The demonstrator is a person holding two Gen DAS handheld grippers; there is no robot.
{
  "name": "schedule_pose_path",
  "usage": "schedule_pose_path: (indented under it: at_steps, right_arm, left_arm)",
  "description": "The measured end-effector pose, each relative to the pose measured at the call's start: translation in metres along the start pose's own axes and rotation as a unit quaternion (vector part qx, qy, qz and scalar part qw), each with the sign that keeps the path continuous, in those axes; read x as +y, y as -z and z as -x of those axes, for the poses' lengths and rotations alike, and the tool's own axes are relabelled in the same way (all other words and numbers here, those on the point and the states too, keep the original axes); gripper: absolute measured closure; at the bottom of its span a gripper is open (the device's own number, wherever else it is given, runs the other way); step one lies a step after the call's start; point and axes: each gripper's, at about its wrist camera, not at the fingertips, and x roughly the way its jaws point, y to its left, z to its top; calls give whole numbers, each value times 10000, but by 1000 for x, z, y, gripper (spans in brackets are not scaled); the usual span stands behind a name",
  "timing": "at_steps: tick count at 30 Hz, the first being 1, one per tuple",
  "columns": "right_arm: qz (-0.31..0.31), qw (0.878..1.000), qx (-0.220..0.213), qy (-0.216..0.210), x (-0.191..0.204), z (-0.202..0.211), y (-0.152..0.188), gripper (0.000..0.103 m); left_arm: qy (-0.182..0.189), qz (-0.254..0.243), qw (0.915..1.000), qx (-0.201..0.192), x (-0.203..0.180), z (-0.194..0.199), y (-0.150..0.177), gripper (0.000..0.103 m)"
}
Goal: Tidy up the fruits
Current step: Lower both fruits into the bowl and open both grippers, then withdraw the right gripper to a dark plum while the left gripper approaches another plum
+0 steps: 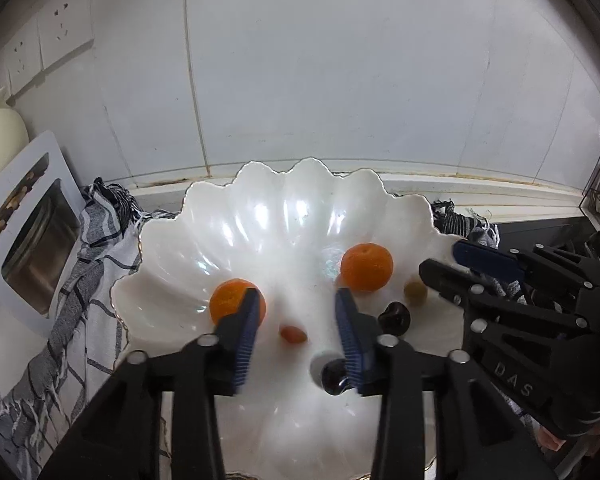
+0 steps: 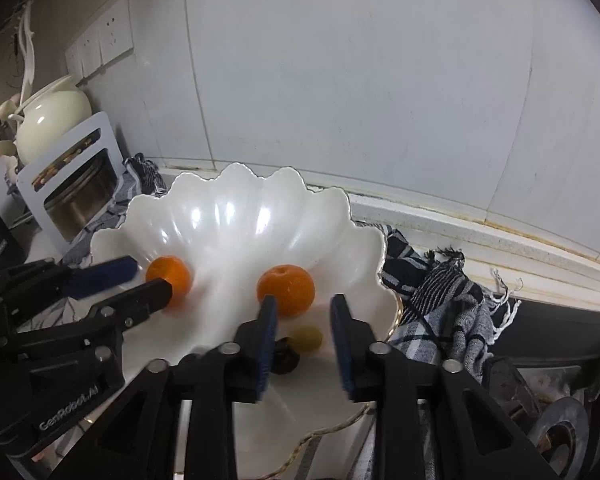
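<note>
A white scalloped bowl (image 1: 260,216) holds two mandarins, one on the left (image 1: 230,300) and one on the right (image 1: 366,266), a small red fruit (image 1: 293,334), a green grape (image 1: 415,293) and two dark fruits (image 1: 394,318) (image 1: 334,378). My left gripper (image 1: 296,304) is open and empty over the bowl, the red fruit between its fingers. My right gripper (image 2: 304,312) is open and empty above the green grape (image 2: 308,338) and a dark fruit (image 2: 286,356); it also shows in the left wrist view (image 1: 448,258). Both mandarins (image 2: 168,276) (image 2: 286,290) show in the right wrist view.
A checked cloth (image 1: 88,264) lies under the bowl. A white box with a steel tin (image 2: 76,188) and a cream teapot (image 2: 52,116) stand at the left. A tiled wall (image 1: 320,60) is behind. A stove burner (image 2: 560,436) is at the lower right.
</note>
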Motion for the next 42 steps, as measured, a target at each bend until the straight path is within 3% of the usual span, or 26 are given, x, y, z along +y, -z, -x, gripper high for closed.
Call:
schedule_pose_path:
  at_steps: [9, 14, 30, 42]
  right_arm:
    - [-8, 9998, -121, 143, -1, 19, 7, 62]
    - [-48, 9995, -286, 81, 1, 42, 13, 62]
    - [65, 9935, -1140, 15, 22, 132, 28, 62]
    - [64, 9903, -1390, -2, 32, 172, 60, 62]
  left_arm:
    - [-343, 41, 9993, -159, 9, 28, 7, 39]
    - [-401, 200, 9985, -309, 12, 55, 13, 32]
    - [-493, 173, 9938, -977, 5, 146, 30, 30]
    - [-431, 131, 9929, -1103, -1, 184, 69, 30]
